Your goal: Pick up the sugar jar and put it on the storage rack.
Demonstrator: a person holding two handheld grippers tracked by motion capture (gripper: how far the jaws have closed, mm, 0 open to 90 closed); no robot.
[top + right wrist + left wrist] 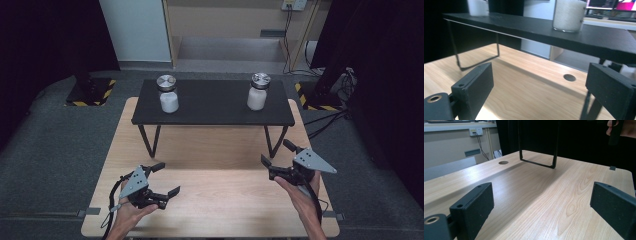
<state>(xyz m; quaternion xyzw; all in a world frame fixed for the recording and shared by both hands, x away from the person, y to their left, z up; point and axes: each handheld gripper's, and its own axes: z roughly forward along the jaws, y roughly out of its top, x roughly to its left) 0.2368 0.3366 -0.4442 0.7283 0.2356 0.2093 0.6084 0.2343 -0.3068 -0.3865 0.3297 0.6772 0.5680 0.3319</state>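
Observation:
Two glass jars of white powder with metal lids stand on a low black shelf [212, 102]: the left jar [168, 93] and the right jar [258, 91]. My left gripper [166, 178] rests low over the wooden table [215, 200] at front left, its jaws wide apart and empty. My right gripper [276, 152] hovers at front right, just before the shelf's right leg, open with nothing between its jaws. The right gripper view has its gripper [542, 87] facing the shelf [536, 30] with the right jar [569, 15] above. In the left gripper view its gripper [544, 207] holds nothing.
The shelf stands on thin black wire legs [537, 145] at the back of the table. A round cable hole [569, 77] is cut in the tabletop near the right side. Grey carpet [50, 150] surrounds the table, and cables run on the floor at right.

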